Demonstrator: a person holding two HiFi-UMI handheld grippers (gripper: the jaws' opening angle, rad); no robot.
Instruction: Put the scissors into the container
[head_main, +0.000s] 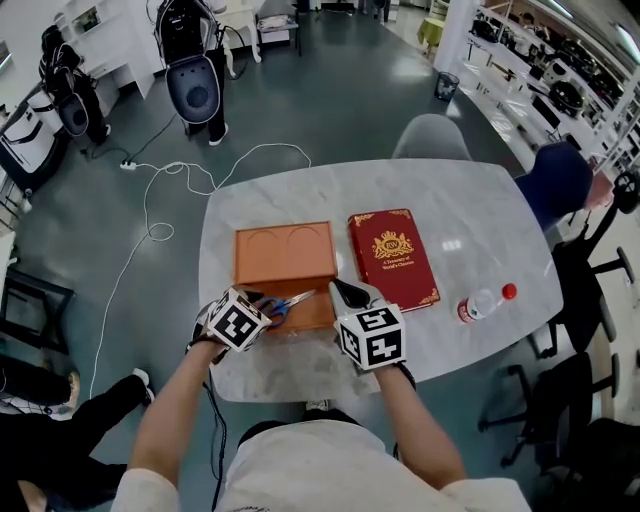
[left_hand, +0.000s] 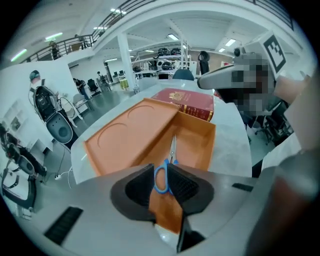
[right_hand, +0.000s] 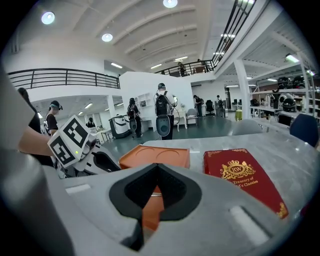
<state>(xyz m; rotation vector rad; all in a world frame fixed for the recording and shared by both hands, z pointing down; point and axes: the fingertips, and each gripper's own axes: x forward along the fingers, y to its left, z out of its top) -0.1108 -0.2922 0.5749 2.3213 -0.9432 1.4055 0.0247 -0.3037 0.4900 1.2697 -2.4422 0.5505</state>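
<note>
— Where are the scissors (left_hand: 172, 150)?
— The left gripper (left_hand: 161, 175) pinches their blue handle. The blades point to 12 o'clock, over the open orange box (left_hand: 202, 150).
— The right gripper (right_hand: 157, 172)?
— Closed on nothing, at 3 o'clock.

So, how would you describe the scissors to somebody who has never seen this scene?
On the white table, find the orange box left of the red book. The scissors are held over its near end by the left gripper. Nothing else there has blue handle loops and thin metal blades.
</note>
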